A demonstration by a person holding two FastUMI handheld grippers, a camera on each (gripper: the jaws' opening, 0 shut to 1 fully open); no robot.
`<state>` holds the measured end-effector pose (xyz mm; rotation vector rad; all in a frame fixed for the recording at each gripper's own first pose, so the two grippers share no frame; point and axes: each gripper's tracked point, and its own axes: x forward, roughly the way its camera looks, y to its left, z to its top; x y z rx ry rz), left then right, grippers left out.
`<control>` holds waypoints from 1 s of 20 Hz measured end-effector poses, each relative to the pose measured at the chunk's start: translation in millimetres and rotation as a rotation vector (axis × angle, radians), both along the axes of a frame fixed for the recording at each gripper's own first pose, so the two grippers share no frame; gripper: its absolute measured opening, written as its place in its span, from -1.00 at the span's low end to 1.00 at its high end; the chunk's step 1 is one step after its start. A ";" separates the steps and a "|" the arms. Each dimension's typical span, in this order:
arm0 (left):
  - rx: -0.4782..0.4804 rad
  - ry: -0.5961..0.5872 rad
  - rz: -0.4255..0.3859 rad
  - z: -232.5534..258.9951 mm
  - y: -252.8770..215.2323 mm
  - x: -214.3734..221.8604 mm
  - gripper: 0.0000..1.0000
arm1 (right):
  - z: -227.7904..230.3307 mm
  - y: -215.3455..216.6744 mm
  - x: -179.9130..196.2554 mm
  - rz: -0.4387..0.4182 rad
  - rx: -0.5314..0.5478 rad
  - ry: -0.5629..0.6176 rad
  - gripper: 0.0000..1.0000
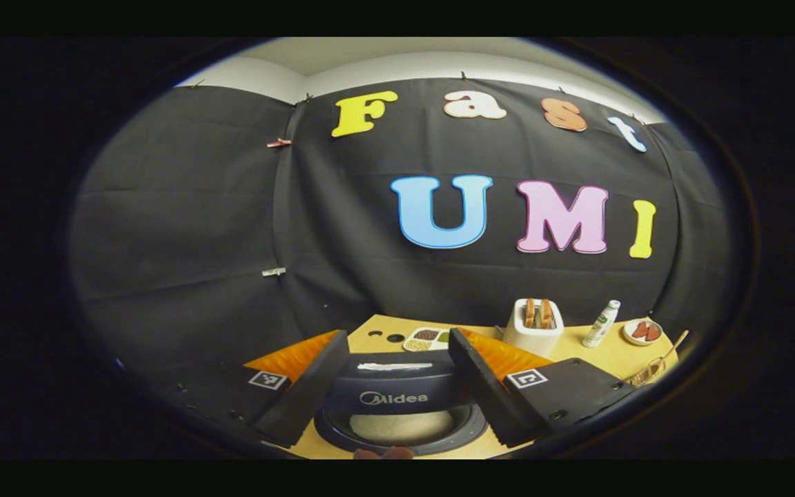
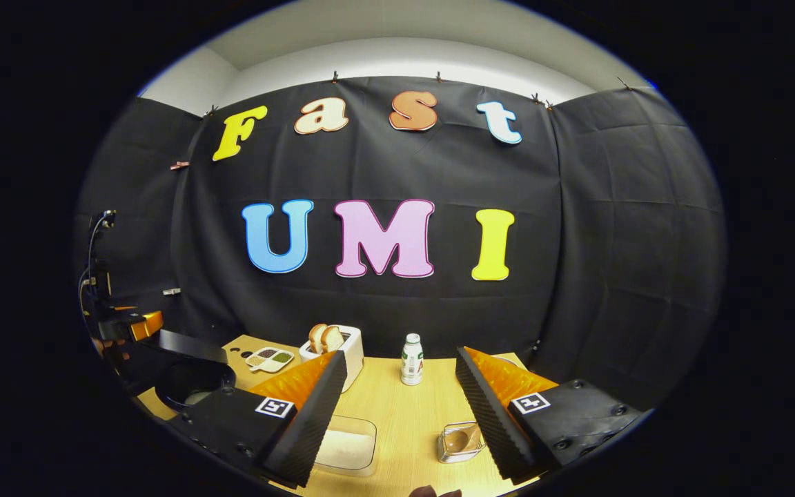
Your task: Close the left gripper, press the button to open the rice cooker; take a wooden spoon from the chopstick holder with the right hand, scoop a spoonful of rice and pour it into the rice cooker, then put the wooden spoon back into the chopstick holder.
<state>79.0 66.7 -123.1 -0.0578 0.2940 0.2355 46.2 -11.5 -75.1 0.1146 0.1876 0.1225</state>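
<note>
The rice cooker (image 1: 401, 407) stands open on the table (image 1: 618, 355), its raised lid between and just beyond the fingers of the left gripper (image 1: 397, 386), which is spread wide and holds nothing. The right gripper (image 2: 397, 407) is also wide open and empty; the chopstick holder (image 2: 458, 442) with the wooden spoon sits by its right finger, the rice container (image 2: 348, 445) by its left finger. Farther ahead stand a toaster (image 2: 335, 352) and a bottle (image 2: 411, 359).
</note>
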 end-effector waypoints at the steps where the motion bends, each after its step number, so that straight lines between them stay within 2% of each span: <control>1: -0.003 0.013 -0.002 -6.1 -2.9 -3.5 0.99 | -0.8 0.9 -0.1 0.004 -0.001 0.001 0.96; 9: -0.049 0.145 -0.001 -77.7 -12.6 -32.8 0.98 | -4.6 -2.3 -3.1 0.012 -0.001 0.011 0.96; 14: -0.026 0.073 -0.001 -92.0 -17.6 -37.5 0.98 | -10.4 -3.6 -6.7 0.013 0.012 0.029 0.96; 20: -0.038 0.137 -0.005 -124.0 -22.7 -46.9 0.98 | -10.2 -2.5 -10.4 0.020 0.009 0.029 0.96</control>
